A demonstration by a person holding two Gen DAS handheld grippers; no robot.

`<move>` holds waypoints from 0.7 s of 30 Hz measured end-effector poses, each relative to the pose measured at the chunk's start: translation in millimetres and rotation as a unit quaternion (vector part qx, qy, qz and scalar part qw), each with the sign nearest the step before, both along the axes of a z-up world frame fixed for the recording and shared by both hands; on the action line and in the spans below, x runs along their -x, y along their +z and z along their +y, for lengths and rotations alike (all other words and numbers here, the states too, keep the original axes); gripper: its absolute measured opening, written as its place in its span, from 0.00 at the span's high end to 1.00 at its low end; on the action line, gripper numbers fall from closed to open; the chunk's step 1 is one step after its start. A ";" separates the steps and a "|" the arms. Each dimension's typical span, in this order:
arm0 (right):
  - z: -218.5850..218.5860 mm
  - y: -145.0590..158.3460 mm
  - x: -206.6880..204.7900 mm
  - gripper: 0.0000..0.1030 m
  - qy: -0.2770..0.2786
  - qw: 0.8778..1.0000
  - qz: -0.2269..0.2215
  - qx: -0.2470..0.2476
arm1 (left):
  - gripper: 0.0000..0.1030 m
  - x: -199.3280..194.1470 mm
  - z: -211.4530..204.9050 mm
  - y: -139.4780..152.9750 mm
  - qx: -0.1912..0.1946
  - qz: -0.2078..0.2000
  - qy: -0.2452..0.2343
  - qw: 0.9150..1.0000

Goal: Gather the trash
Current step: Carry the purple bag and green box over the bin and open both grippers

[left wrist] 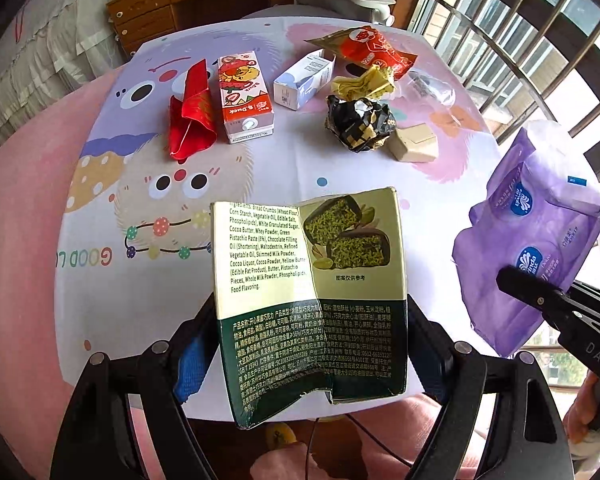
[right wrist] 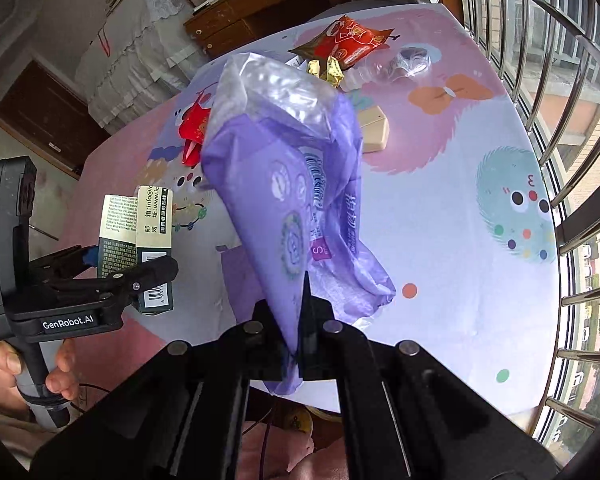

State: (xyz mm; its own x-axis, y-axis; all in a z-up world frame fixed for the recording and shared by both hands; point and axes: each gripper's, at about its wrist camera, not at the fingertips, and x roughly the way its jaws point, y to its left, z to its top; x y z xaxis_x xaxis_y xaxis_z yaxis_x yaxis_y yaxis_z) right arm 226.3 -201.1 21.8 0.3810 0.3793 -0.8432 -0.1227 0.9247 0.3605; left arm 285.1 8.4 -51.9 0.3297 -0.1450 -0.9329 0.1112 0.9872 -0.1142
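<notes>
My left gripper [left wrist: 312,320] is shut on a flattened green and cream chocolate box [left wrist: 312,288], held upright above the near table edge. In the right wrist view the same chocolate box [right wrist: 138,232] and left gripper [right wrist: 140,276] show at the left. My right gripper [right wrist: 296,312] is shut on the lower end of a purple plastic tissue bag [right wrist: 292,184], which hangs open end up over the table. From the left wrist view, that purple bag [left wrist: 528,236] and the right gripper [left wrist: 540,300] sit at the right.
On the cartoon tablecloth [left wrist: 280,168] lie a red wrapper [left wrist: 190,116], a red milk carton [left wrist: 244,96], a white box [left wrist: 304,80], a red snack bag [left wrist: 368,50], yellow wrappers [left wrist: 364,82], a black crumpled wrapper [left wrist: 358,122], a beige box [left wrist: 414,142] and clear plastic [left wrist: 430,86]. Window bars [right wrist: 560,92] line the right side.
</notes>
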 end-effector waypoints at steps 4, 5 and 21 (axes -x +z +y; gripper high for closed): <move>30.4 0.5 57.8 1.00 -0.039 0.999 -0.002 0.002 | 0.18 49.9 23.4 1.0 0.018 -0.008 -0.049 0.999; 37.3 -0.3 71.9 1.00 -0.047 0.999 -0.002 0.002 | 0.18 61.9 29.7 0.3 0.022 -0.009 -0.060 0.998; 104.1 -51.8 237.5 1.00 -0.087 0.992 0.077 0.039 | 0.18 206.9 70.4 -65.9 0.048 0.050 -0.150 0.986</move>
State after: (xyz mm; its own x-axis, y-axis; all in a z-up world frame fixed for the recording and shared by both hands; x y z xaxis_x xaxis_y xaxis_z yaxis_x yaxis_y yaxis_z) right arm -11.2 -97.0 -30.0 0.2983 0.2506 -0.9210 0.0916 0.9529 0.2890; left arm 78.1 78.9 -117.8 0.1663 -0.3106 -0.9359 0.3794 0.8962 -0.2300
